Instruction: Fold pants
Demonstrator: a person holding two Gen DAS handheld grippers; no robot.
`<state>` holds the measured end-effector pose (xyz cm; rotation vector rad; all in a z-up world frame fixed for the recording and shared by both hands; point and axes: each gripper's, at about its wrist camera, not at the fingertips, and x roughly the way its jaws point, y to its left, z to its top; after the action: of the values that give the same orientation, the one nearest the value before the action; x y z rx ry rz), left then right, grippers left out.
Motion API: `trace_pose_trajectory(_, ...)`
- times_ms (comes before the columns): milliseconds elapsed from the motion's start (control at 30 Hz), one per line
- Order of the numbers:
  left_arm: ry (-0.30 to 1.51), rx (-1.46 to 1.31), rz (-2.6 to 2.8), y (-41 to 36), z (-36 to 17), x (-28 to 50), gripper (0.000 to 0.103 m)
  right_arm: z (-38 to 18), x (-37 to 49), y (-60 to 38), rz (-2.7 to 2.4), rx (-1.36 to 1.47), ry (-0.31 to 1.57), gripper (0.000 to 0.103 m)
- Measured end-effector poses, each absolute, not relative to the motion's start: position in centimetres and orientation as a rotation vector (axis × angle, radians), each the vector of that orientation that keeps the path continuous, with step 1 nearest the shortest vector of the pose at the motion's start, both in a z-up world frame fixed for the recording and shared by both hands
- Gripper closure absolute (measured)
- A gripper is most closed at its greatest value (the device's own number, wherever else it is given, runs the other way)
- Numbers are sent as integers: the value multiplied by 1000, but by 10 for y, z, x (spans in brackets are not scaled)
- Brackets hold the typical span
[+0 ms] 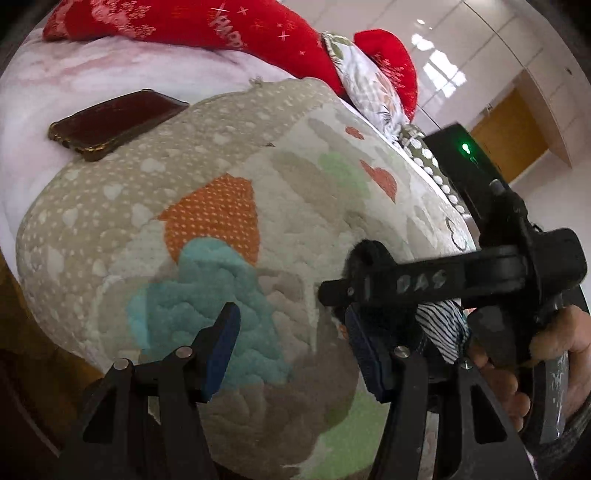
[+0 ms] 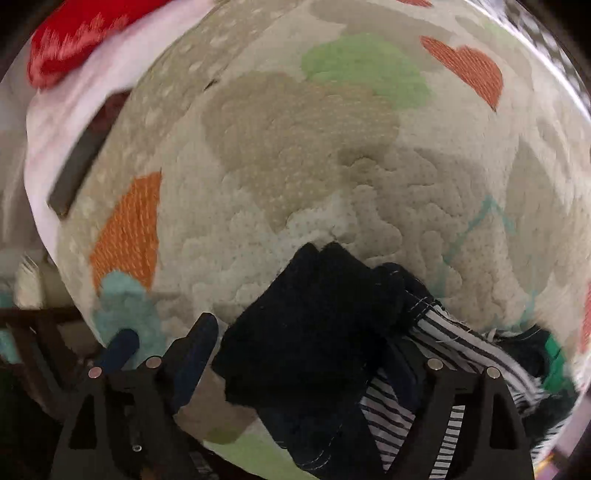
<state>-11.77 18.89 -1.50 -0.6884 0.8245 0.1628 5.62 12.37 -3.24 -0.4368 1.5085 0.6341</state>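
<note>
Dark pants [image 2: 314, 332] bulge between the right tool's [image 2: 295, 354] spread fingers, bunched on the quilt [image 2: 295, 155], striped lining [image 2: 443, 350] turned out at one side; whether the far finger actually pinches them I cannot tell, since cloth hides it. They look soft and limp, likely denim-weight, so a hem or waistband edge should give the surest hold. The left tool [image 1: 288, 343] gapes wide, empty, over the quilt's teal patch, beside the right tool's body. Farther off lie a phone [image 1: 118, 122] and red pillows [image 1: 229, 26] on the bed.
</note>
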Motion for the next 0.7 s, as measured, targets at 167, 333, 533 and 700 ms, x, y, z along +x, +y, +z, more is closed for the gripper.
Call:
trace_pose_trajectory(167,848,-615,131,169,-15,-111,44,-13,46,108,616,-448,1399,63)
trace_pose_trajectory(333,864,-593,32,139,-6,-101,44,16,38,69,686,-313,1327,67)
trace_pose_trajectory(533,857,-515,-144,79,20,-85,45,61,42,0,738,-117,1248,67)
trace_pose_trajectory(700,892,-495,-273,34,35,-70,44,78,46,-85,710,58,1179,67)
